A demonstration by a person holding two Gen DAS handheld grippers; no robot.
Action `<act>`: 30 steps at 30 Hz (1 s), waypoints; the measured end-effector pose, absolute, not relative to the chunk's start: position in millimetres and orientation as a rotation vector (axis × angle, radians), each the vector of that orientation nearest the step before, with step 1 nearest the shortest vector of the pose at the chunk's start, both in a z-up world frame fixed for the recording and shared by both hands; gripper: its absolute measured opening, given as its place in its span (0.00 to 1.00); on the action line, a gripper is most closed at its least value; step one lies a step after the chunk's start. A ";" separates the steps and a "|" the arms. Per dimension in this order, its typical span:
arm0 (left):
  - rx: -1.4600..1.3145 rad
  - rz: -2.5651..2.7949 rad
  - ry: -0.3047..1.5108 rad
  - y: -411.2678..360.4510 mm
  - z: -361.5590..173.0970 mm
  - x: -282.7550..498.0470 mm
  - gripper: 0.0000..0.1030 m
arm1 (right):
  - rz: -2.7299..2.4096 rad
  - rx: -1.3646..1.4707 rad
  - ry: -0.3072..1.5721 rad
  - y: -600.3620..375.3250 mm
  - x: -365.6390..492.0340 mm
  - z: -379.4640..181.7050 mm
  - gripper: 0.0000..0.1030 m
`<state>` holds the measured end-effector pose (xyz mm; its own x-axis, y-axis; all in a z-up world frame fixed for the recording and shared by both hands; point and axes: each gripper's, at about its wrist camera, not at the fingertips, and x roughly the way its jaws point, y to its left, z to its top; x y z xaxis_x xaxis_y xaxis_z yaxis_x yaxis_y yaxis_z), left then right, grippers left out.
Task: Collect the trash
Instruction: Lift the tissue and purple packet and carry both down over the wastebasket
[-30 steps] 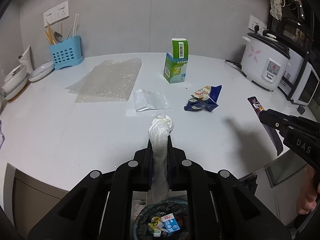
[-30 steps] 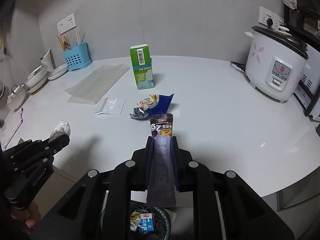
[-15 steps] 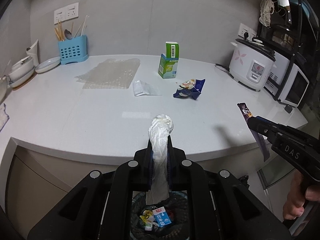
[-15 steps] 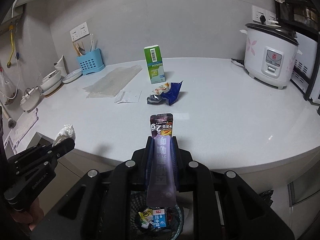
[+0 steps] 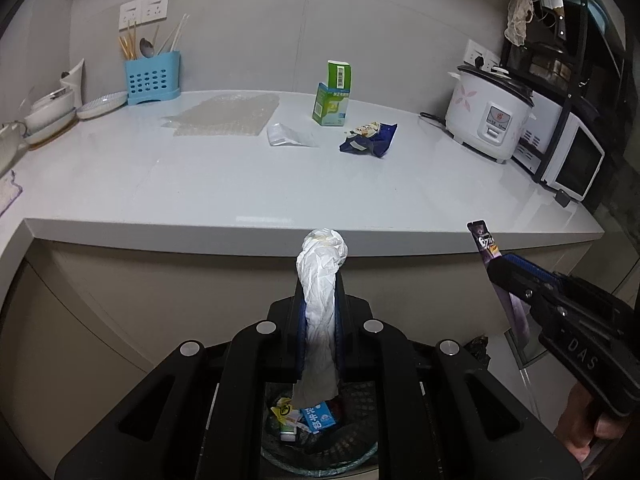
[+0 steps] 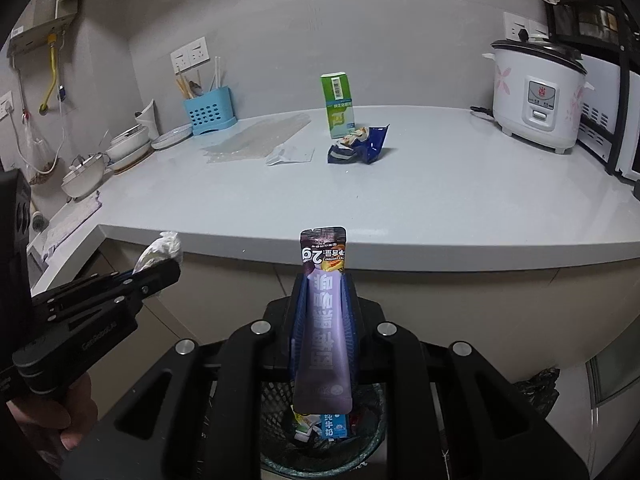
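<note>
Left gripper (image 5: pixel 320 280) angled downward, clamped on crumpled white tissue (image 5: pixel 321 280); right gripper (image 6: pixel 323 292) likewise, pinching purple foil sachet (image 6: pixel 323 328). Both held above black mesh bin (image 6: pixel 372 436), off the counter edge.

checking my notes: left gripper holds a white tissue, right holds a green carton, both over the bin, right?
Not quite. The right gripper holds a purple sachet, as the right wrist view shows; the green carton stands on the counter. The left gripper does hold the white tissue, both over the bin.
</note>
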<state>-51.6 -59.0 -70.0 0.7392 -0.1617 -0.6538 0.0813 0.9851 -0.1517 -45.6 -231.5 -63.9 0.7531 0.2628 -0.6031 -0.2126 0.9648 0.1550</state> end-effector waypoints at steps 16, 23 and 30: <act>-0.117 -0.134 0.806 -65.1 -135.8 -87.9 0.10 | 0.263 0.047 0.727 -214.7 -83.7 -134.7 0.16; -0.118 -0.143 0.837 -65.3 -175.0 -84.0 0.10 | 0.243 0.045 0.757 -210.8 -75.7 -169.4 0.16; -0.107 -0.123 0.888 -66.7 -220.9 -72.8 0.10 | 0.242 0.046 0.828 -199.7 -60.6 -217.5 0.16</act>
